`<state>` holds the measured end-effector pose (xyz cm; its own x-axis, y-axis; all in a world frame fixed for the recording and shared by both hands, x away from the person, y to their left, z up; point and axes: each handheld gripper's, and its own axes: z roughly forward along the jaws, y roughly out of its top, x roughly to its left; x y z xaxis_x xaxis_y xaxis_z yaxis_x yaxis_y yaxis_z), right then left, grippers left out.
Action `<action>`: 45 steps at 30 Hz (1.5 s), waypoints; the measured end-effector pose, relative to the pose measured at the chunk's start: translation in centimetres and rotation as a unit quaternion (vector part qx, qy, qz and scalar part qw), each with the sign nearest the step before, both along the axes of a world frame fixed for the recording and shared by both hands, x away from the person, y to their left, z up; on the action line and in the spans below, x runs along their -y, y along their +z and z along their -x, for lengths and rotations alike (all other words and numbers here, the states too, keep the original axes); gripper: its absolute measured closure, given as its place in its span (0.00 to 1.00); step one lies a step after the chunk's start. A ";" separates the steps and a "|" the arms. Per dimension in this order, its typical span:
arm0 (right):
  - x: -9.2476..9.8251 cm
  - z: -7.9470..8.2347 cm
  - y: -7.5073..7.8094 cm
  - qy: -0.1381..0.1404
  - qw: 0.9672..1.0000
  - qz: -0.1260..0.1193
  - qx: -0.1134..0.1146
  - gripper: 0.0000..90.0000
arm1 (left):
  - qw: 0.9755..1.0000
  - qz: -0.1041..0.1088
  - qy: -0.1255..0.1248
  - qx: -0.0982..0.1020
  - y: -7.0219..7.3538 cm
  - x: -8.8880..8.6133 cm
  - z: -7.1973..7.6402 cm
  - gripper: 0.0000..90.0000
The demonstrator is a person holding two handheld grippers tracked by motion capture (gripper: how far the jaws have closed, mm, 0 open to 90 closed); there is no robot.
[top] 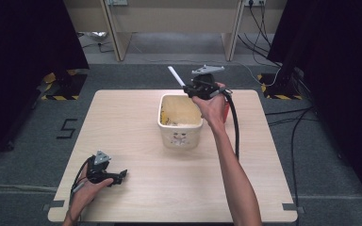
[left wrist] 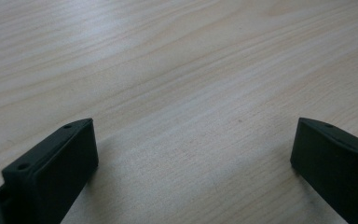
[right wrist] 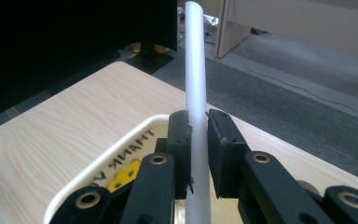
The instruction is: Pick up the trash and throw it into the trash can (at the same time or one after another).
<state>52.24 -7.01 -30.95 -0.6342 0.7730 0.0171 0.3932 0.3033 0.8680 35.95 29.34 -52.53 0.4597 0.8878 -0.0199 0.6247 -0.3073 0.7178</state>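
Note:
A white tube (right wrist: pixel 196 88), long and thin like a straw, is clamped between the two black jaws of my right gripper (right wrist: pixel 196 122) and sticks out past their tips. In the high view the right gripper (top: pixel 188 88) is held above the far rim of a cream tub (top: pixel 181 121) at mid-table, and the white tube (top: pixel 175 76) slants up and to the left. The tub has yellowish contents and printed lettering on its rim (right wrist: pixel 121 158). My left gripper (top: pixel 121 175) rests low at the table's near left, jaws wide apart over bare wood (left wrist: pixel 191 116).
A red object (top: pixel 226 110) shows behind the right hand beside the tub. The light wooden table (top: pixel 132 155) stands on grey carpet. Dark curtains hang on both sides, cables run over the floor at the right, and wooden furniture legs stand at the back.

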 end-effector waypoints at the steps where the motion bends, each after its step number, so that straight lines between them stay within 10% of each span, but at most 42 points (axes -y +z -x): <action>1: -0.4 -0.1 0.0 0.001 1.000 -0.001 -0.002 0.88 | 1.000 0.000 0.000 0.000 0.0 0.0 0.0 0.00; 22: -5.2 -2.8 -2.8 0.019 0.999 0.012 -0.032 0.88 | 1.000 0.001 0.000 0.000 0.0 0.0 0.0 0.00; 45: -6.3 -3.7 -5.3 0.023 0.997 0.042 -0.061 0.88 | 1.000 -0.001 -0.001 -0.001 0.0 0.0 0.0 0.00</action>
<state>55.94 -0.67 -36.28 -0.6659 0.7454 0.0322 0.4778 0.3930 0.7857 35.95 29.36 -52.52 0.4614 0.8870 -0.0189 0.6250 -0.3099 0.7165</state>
